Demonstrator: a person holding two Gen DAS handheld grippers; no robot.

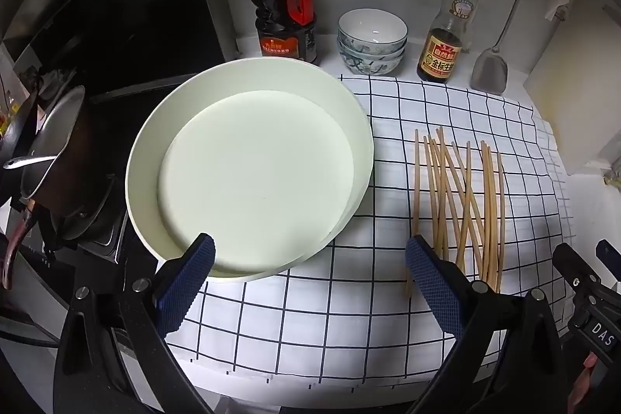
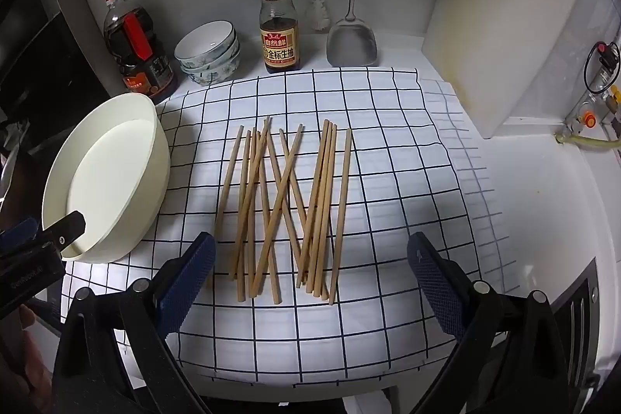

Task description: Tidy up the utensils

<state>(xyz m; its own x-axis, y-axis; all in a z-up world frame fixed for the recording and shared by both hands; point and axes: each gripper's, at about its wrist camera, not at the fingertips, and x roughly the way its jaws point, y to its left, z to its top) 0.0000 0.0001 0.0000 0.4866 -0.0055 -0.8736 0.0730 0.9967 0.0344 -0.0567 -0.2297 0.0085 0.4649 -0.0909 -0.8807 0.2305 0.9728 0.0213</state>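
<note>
Chopsticks (image 2: 283,208) are lying loose and crossed on the checked cloth (image 2: 388,158) covering the tabletop, nothing being gathered yet. A cream bowl (image 2: 112,177) is sitting just beside them, at the cloth's left edge. The right gripper (image 2: 310,278) is being held over their near ends, fingers spread wide, nothing gripped. The left gripper (image 1: 310,278) is being held likewise wide and empty between bowl and sticks. Step judged: the opening approach. A descent onto a bundle, then closing, is being called for next.

A home kitchen: stove (image 1: 97,212), soy sauce bottle (image 2: 278,26), stacked bowls (image 2: 209,55).
</note>
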